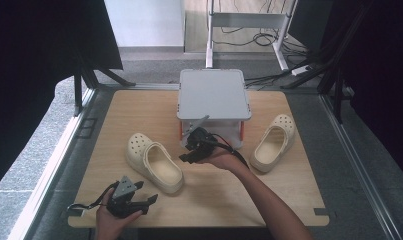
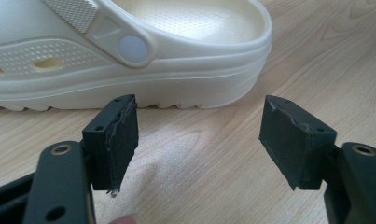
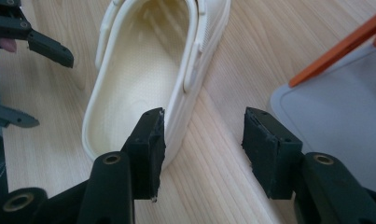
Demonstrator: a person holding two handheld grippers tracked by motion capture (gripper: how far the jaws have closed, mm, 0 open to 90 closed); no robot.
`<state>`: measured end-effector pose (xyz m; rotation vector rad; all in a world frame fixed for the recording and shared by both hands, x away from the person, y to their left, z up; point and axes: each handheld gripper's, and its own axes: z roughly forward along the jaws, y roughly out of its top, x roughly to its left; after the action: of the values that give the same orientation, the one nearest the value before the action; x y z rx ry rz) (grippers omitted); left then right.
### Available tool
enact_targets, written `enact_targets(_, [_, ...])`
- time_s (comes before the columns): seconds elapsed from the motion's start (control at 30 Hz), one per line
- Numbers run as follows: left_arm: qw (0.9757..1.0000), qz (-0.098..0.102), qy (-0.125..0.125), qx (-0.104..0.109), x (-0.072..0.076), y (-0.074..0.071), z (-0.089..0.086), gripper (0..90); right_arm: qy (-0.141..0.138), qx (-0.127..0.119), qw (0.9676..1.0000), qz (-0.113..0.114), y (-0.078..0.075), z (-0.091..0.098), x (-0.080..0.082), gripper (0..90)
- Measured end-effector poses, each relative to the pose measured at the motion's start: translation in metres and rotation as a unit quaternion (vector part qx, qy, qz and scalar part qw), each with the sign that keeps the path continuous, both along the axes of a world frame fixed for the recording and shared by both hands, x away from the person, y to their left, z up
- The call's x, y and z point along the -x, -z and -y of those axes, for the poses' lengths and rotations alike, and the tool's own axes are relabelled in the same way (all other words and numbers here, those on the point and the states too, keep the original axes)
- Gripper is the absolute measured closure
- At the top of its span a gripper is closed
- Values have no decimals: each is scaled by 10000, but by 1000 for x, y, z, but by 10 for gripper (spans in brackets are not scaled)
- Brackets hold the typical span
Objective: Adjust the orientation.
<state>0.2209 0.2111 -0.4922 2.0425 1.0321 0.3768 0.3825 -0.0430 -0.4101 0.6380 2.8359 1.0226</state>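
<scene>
Two cream clogs lie on the wooden table (image 1: 289, 190). The left clog (image 1: 154, 162) lies left of centre and the right clog (image 1: 274, 142) at the right. My right gripper (image 1: 188, 154) hovers open just right of the left clog. In the right gripper view the gripper (image 3: 204, 149) has bare wood between its jaws, and its left jaw stands at the side wall of the clog (image 3: 143, 84). My left gripper (image 1: 148, 204) is open near the front edge. In the left gripper view the gripper (image 2: 202, 140) points at the heel end of the clog (image 2: 129, 60), a short way off.
A box with a grey lid (image 1: 214, 92) and orange latches stands at the back centre; its corner (image 3: 335, 121) is just right of my right gripper. The left gripper (image 3: 36, 42) appears beyond the clog in the right gripper view. Black frame posts flank the table.
</scene>
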Motion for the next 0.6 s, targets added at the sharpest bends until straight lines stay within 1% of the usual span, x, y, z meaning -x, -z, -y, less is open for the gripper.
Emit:
enact_targets(0.03, [10000, 3, -3, 1, 0, 0, 0, 286, 0, 0, 10000, 0, 0, 0, 0, 494])
enact_targets(0.07, [10000, 5, 0, 6, 0, 0, 0, 286, -26, 25, 10000, 2, 0, -4, -1, 494])
enact_targets(0.2, [10000, 5, -4, 6, 0, 0, 0, 286, -52, 39, 10000, -10, -1, -11, -1, 497])
enact_targets(0.37, [10000, 16, 1, 25, 1, -1, -1, 286, -131, 105, 9998, -45, -1, -23, -2, 502])
enact_targets(0.47, [10000, 19, 3, 22, 1, -1, -1, 286, -129, 127, 9998, -43, 0, -26, -3, 503])
enact_targets(0.6, [10000, 18, 4, 3, 0, 0, -1, 286, -121, 163, 9997, -101, 2, -32, -6, 502])
